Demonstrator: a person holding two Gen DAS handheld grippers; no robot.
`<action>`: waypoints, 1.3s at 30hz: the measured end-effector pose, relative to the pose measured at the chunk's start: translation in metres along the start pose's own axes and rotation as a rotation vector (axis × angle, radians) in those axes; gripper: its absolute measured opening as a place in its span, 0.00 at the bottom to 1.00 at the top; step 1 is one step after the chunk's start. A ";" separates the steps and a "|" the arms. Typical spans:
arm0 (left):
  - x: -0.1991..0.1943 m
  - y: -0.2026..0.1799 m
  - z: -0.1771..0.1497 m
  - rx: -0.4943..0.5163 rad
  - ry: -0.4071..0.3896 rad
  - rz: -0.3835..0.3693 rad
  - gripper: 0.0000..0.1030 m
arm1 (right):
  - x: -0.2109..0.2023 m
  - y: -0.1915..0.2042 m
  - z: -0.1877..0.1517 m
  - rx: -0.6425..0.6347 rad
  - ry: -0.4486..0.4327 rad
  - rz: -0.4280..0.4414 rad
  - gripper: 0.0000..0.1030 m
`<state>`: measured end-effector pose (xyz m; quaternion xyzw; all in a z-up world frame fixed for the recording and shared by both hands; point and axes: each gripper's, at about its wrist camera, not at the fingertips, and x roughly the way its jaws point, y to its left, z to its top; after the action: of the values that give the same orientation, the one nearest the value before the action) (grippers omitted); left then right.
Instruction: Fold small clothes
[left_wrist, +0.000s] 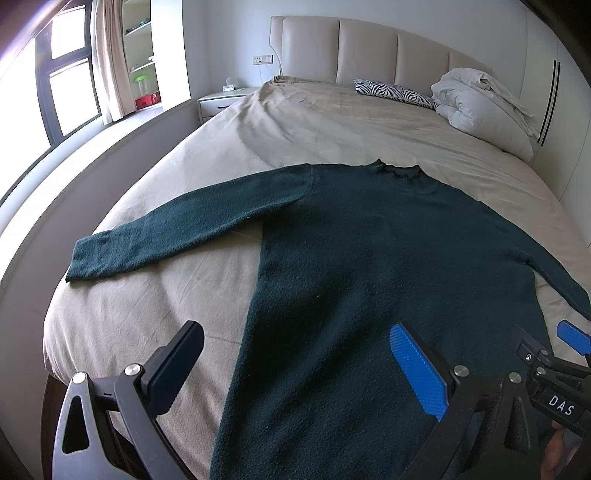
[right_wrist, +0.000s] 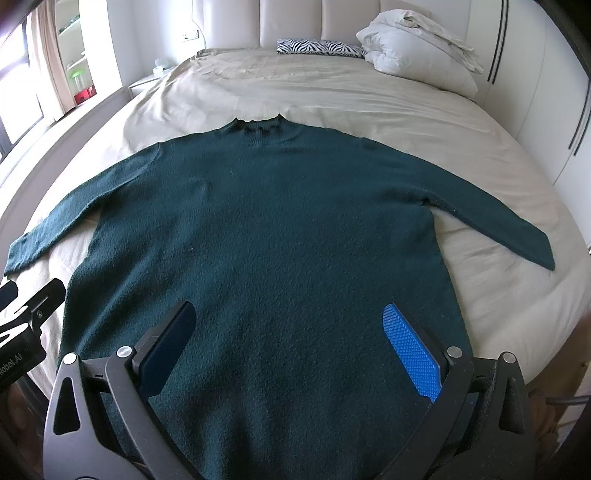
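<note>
- Sweater lies flat on bed, collar away, both sleeves spread out.
- Left gripper and right gripper both spread wide, holding nothing, over the hem.
- No fold made yet; whole job remains.

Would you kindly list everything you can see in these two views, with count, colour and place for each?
sweater: one, dark green, spread flat on the bed, sleeves out to both sides, collar toward the headboard
bed sheet: one, beige, covering the bed
headboard: one, beige, padded, at the far end
duvet: one, white, bundled at the far right corner
zebra-print pillow: one, black and white, beside the duvet
nightstand: one, white, left of the bed
shelves: white, by the window, holding small items
curtain: one, beige, by the window
left gripper: one, black with blue pads, open above the sweater's left edge
right gripper: one, same colours, open above the hem
</note>
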<state>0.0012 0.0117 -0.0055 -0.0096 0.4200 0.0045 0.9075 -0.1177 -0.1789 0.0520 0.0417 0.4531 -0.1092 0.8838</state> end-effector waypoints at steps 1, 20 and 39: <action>0.000 0.000 0.000 0.000 0.000 0.000 1.00 | 0.000 0.001 -0.001 0.000 0.000 0.000 1.00; 0.017 -0.001 -0.010 -0.018 0.026 -0.046 1.00 | 0.013 -0.063 0.008 0.148 -0.023 0.057 1.00; 0.074 -0.060 0.030 0.027 0.100 -0.174 1.00 | 0.103 -0.477 -0.057 1.226 -0.195 0.210 0.62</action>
<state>0.0730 -0.0478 -0.0414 -0.0340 0.4625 -0.0807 0.8823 -0.2148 -0.6493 -0.0531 0.5750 0.2188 -0.2650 0.7425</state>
